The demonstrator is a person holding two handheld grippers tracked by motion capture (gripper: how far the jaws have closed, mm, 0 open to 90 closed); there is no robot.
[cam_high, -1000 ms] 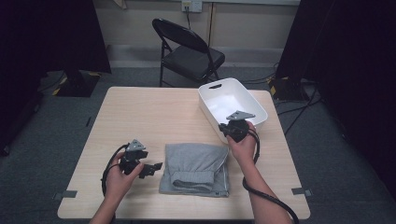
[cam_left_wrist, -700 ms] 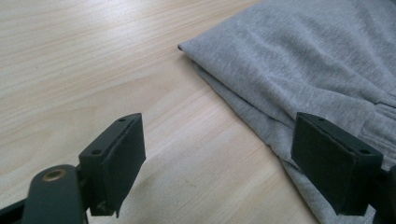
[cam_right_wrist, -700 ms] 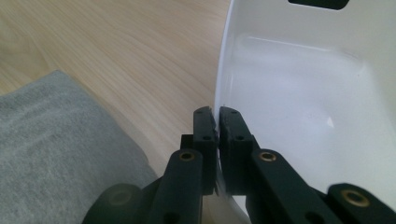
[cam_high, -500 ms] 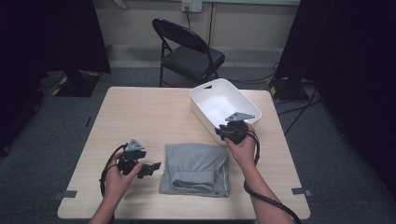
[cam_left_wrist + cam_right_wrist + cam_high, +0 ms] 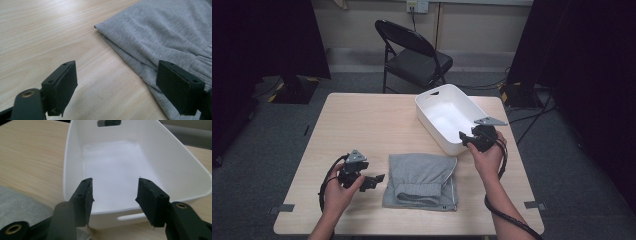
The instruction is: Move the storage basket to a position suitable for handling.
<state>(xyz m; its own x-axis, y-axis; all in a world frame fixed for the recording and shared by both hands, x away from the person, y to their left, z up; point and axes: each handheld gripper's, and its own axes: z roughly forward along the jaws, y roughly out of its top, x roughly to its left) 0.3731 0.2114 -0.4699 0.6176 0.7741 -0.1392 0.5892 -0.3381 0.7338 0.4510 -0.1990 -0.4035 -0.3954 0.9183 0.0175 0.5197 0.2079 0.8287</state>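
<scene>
The white bin sits at the far right of the desk, and its inside looks bare, though glare washes out the floor of it. The right tool hangs spread wide at the bin's near rim, gripping nothing. The folded grey garment lies near the front edge. The left tool, also wide, hovers just beside its left edge.

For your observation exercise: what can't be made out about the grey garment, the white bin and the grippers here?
- Grey garment: its type; folded in the high view, cut off by the left gripper view's edge.
- White bin: near outer wall partly behind the right gripper.
- Left gripper: too small in the high view.
</scene>
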